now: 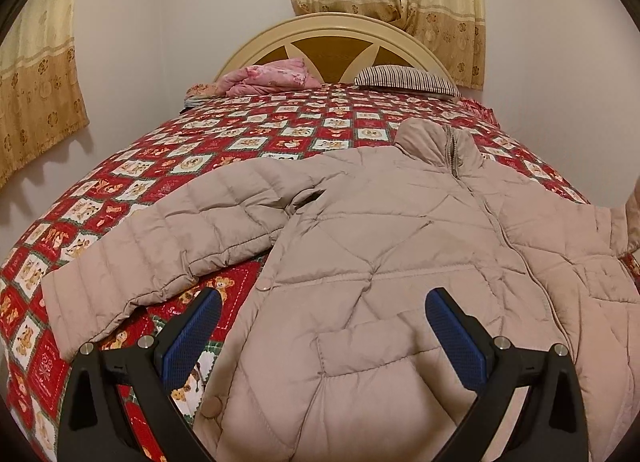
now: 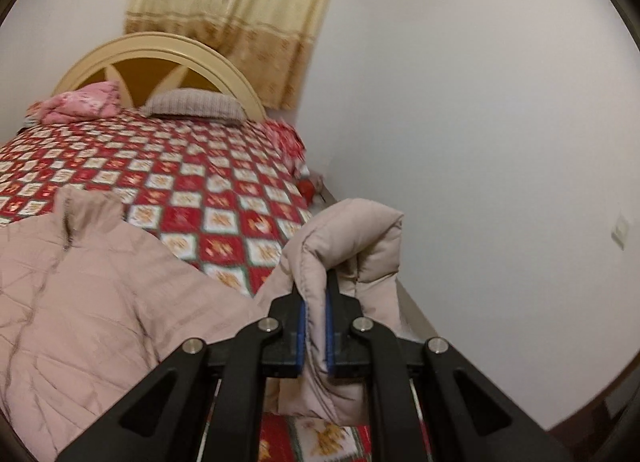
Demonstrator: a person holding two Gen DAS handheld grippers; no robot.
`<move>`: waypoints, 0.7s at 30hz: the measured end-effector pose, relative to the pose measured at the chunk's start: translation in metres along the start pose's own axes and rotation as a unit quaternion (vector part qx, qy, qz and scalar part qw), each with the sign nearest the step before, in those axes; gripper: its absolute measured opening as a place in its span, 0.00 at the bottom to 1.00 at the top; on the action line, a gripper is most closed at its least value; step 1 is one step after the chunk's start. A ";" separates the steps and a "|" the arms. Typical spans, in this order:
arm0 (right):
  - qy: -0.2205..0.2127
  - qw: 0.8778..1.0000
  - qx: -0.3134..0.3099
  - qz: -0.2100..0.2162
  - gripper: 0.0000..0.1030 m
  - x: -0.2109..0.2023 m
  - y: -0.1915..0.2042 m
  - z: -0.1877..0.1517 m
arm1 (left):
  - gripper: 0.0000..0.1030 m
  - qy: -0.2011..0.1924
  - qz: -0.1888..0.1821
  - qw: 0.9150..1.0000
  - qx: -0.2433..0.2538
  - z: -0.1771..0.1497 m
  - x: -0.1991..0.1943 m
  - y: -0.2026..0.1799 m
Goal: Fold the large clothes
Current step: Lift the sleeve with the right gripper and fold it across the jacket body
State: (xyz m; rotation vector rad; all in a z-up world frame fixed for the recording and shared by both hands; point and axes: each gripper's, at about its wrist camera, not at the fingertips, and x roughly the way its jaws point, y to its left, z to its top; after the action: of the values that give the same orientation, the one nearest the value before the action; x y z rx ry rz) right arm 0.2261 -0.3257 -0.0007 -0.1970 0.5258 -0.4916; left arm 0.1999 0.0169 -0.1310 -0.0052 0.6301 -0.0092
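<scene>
The right gripper (image 2: 316, 326) is pinching the jacket sleeve (image 2: 352, 246) at lower centre (lifted off the bed); the left gripper (image 1: 320, 326) is hovering wide open over the jacket (image 1: 384, 230).

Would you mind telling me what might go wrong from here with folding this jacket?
The right gripper pinches only the puffy sleeve, so the slick fabric may slip out mid-fold. The left gripper hangs open above the jacket, leaving the body unpinned; pulling the sleeve across could drag it over the quilt.
</scene>
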 end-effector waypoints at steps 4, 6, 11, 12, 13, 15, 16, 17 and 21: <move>-0.039 0.998 -0.044 0.022 0.09 -0.013 0.047 0.025 | 0.99 0.001 -0.003 1.000 -0.002 -0.001 0.000 0.002; -0.054 0.996 -0.065 0.030 0.09 -0.018 0.066 0.032 | 0.99 0.003 -0.004 1.000 -0.003 -0.002 0.000 0.004; -0.083 0.988 -0.120 0.055 0.08 -0.027 0.125 0.042 | 0.99 0.007 -0.006 1.000 -0.009 -0.004 0.002 0.010; -0.086 0.986 -0.129 0.060 0.08 -0.029 0.134 0.043 | 0.99 0.008 -0.007 1.000 -0.011 -0.004 0.003 0.011; -0.089 0.984 -0.138 0.067 0.09 -0.030 0.145 0.044 | 0.99 0.009 -0.007 1.000 -0.013 -0.004 0.003 0.013; -0.095 0.979 -0.157 0.084 0.09 -0.031 0.172 0.045 | 0.99 0.010 -0.008 1.000 -0.015 -0.004 0.004 0.015; -0.096 0.977 -0.165 0.091 0.09 -0.034 0.181 0.046 | 0.99 0.011 -0.008 1.000 -0.016 -0.005 0.004 0.017; -0.099 0.973 -0.178 0.105 0.09 -0.033 0.199 0.044 | 0.99 0.011 -0.008 1.000 -0.017 -0.005 0.004 0.017; -0.103 0.959 -0.228 0.136 0.09 -0.036 0.254 0.032 | 0.99 0.013 -0.005 1.000 -0.015 -0.007 0.003 0.021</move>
State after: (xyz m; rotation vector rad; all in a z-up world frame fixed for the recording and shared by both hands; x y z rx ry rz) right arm 0.3167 -0.0857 -0.0344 -0.6024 0.4474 -0.0718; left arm 0.1983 0.0380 -0.1382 -0.0382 0.6563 -0.0102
